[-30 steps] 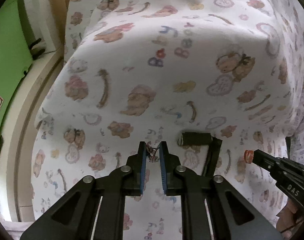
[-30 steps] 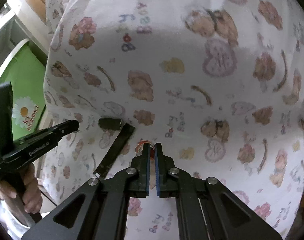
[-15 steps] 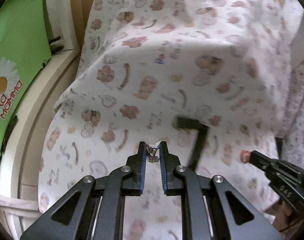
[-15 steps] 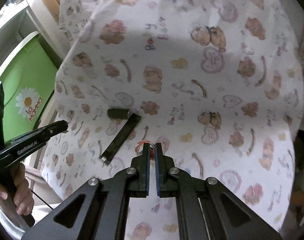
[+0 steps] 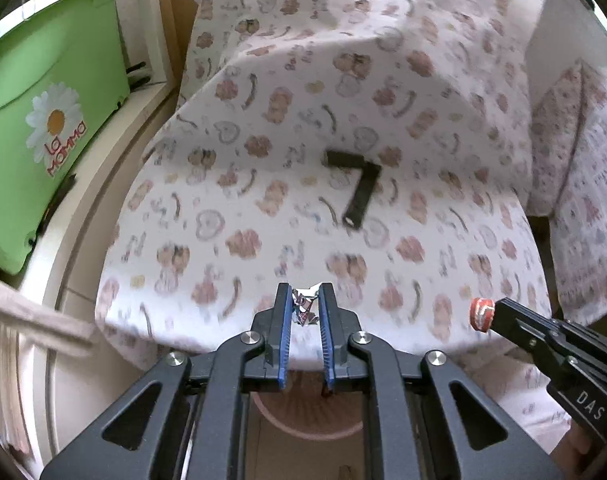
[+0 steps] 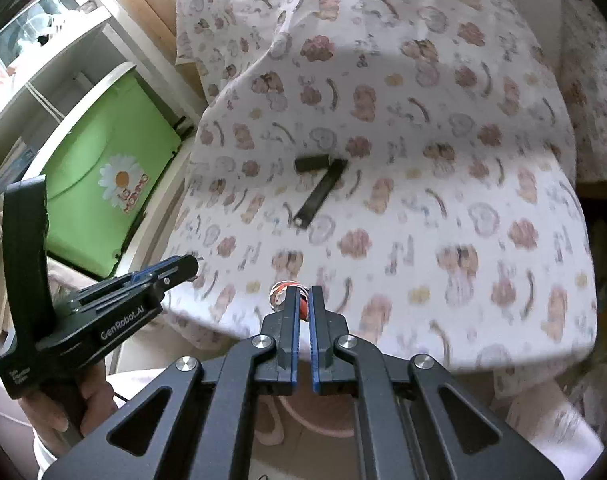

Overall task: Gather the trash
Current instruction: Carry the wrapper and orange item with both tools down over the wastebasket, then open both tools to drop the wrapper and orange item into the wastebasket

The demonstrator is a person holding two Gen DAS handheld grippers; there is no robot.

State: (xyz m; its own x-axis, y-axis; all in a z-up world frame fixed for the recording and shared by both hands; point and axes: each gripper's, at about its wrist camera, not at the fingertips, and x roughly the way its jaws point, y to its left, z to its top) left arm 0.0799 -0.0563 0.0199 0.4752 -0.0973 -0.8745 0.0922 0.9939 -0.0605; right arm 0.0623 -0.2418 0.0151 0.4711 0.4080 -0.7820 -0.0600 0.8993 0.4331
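The left tool [image 5: 305, 312] is pinching a small crumpled wrapper scrap [image 5: 303, 307] between its blue pads, above the near edge of the tabletop [image 5: 207, 184] covered with a teddy-bear printed cloth. The right tool [image 6: 303, 308] is pinching a red bottle cap [image 6: 281, 294]. A black L-shaped piece [image 5: 357, 184] lies on the cloth. A green bin [image 5: 43, 128] stands to the left.
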